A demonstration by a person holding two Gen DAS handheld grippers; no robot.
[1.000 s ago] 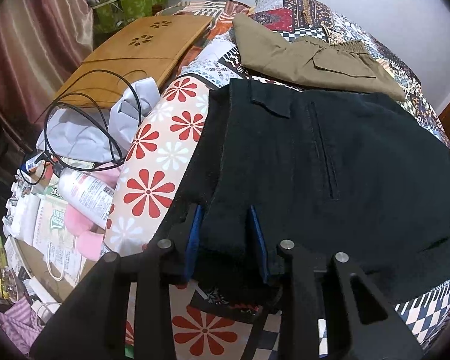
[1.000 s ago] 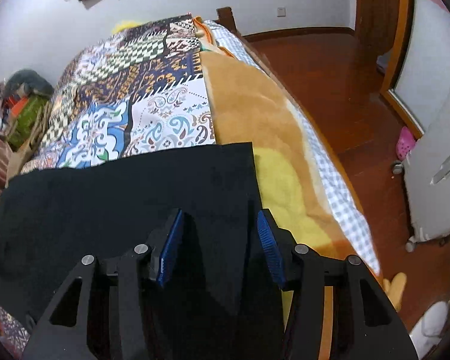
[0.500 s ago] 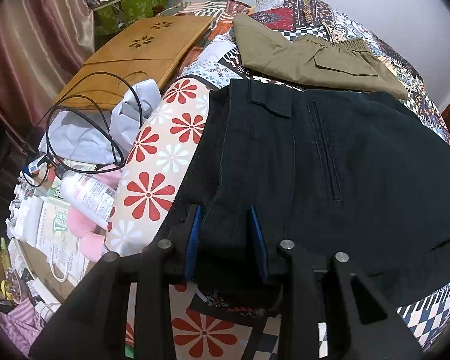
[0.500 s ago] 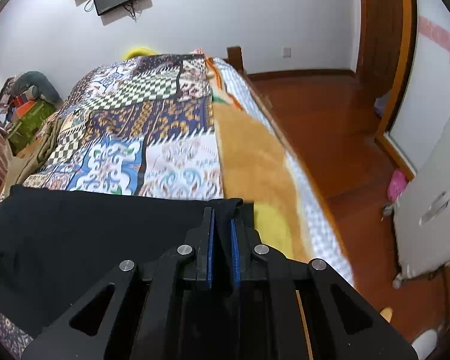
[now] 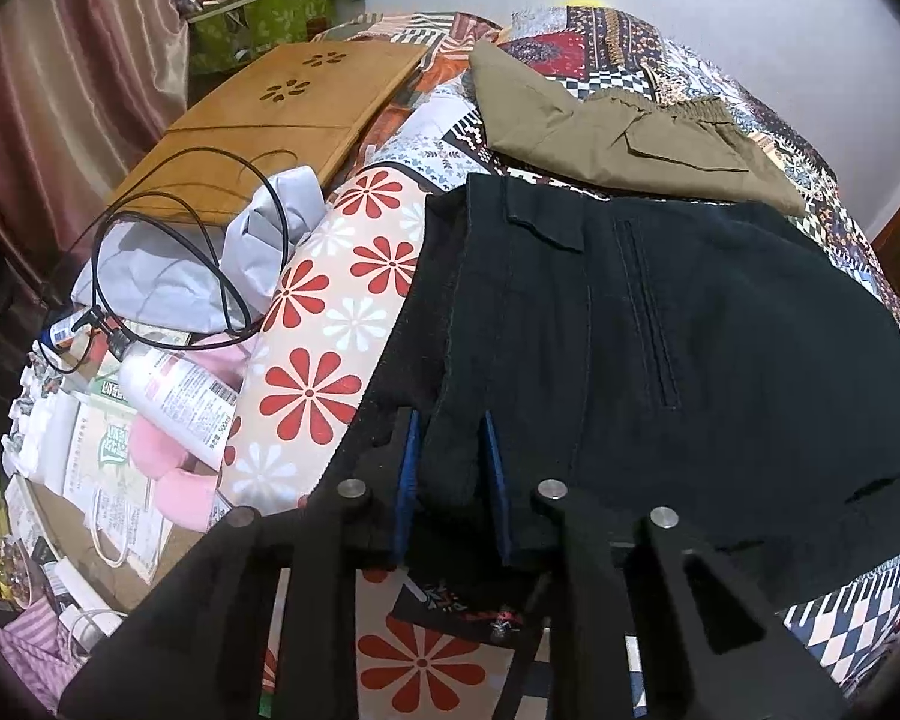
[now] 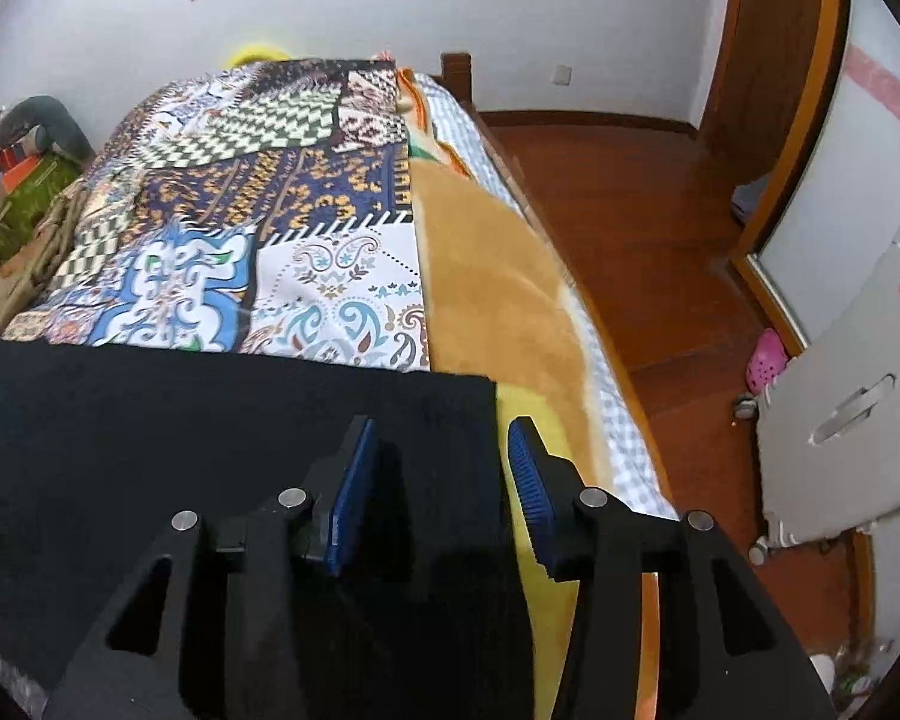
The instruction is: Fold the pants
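The black pants (image 5: 660,324) lie spread flat across the patchwork bed (image 6: 282,192), waistband end toward the flowered pillow (image 5: 330,330), the far end reaching the tan blanket (image 6: 492,300) at the bed's edge. The left gripper (image 5: 447,450) is closing on a bunched fold of the waistband edge, dark cloth filling the gap between its blue pads. The right gripper (image 6: 438,468) is opening, its pads standing apart over the pants' corner with cloth beneath them but not pinched. The risk looks to be one-sided tension: if the left pulls while the right corner lies free, the fold could skew or drag toward the olive pants (image 5: 624,132) nearby.
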